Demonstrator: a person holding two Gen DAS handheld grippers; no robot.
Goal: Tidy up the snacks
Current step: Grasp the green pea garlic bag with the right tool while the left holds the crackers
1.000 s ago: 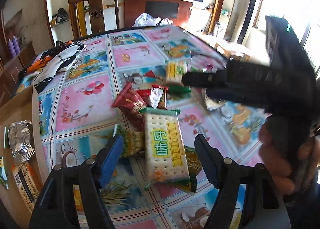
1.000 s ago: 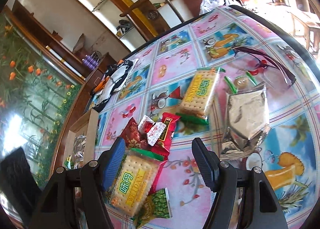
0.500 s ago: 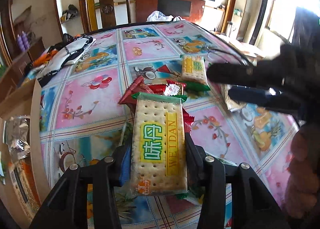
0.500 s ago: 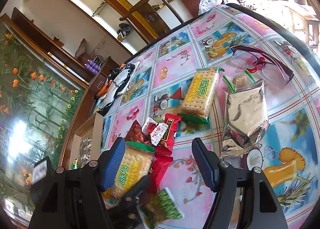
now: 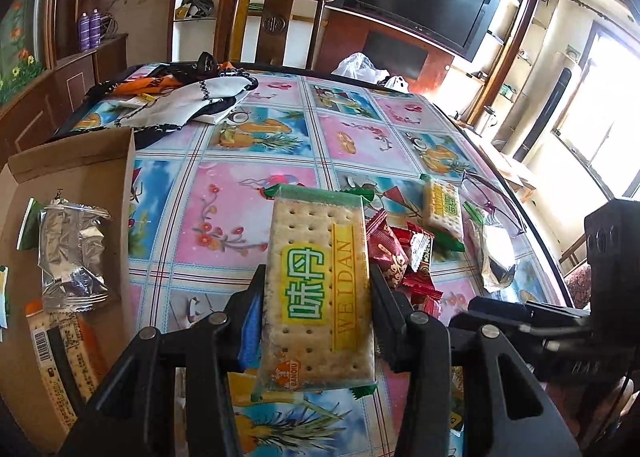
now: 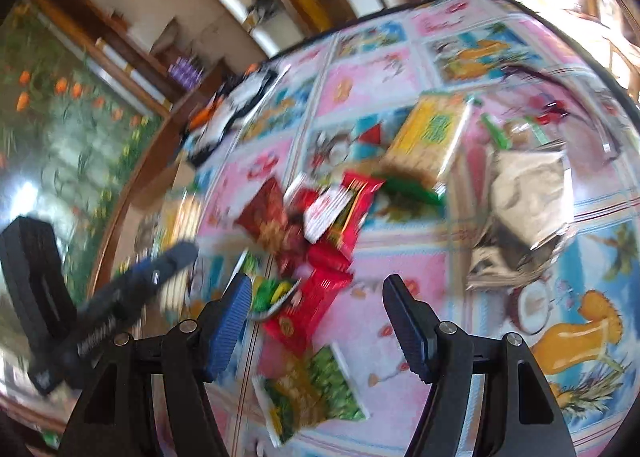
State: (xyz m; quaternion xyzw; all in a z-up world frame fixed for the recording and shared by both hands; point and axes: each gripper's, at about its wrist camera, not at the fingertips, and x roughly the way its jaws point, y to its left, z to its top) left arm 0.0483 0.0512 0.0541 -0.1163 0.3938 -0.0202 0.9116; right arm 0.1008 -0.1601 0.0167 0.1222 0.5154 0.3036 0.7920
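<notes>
My left gripper is shut on a Weidan cracker pack and holds it lengthwise above the flowered tablecloth. To its left is a cardboard box holding a silver packet and an orange pack. My right gripper is open above a heap of red packets, with a green packet just below it. A second cracker pack and a silver bag lie farther back. The right wrist view is blurred.
A patterned cloth lies at the table's far left corner. A pair of glasses lies near the right edge. A wooden chair stands behind the table. The right gripper's body is close beside my left one.
My left gripper shut on the cracker pack, lifted it off the heap and carried it left toward the box. My right gripper moved in over the red packets.
</notes>
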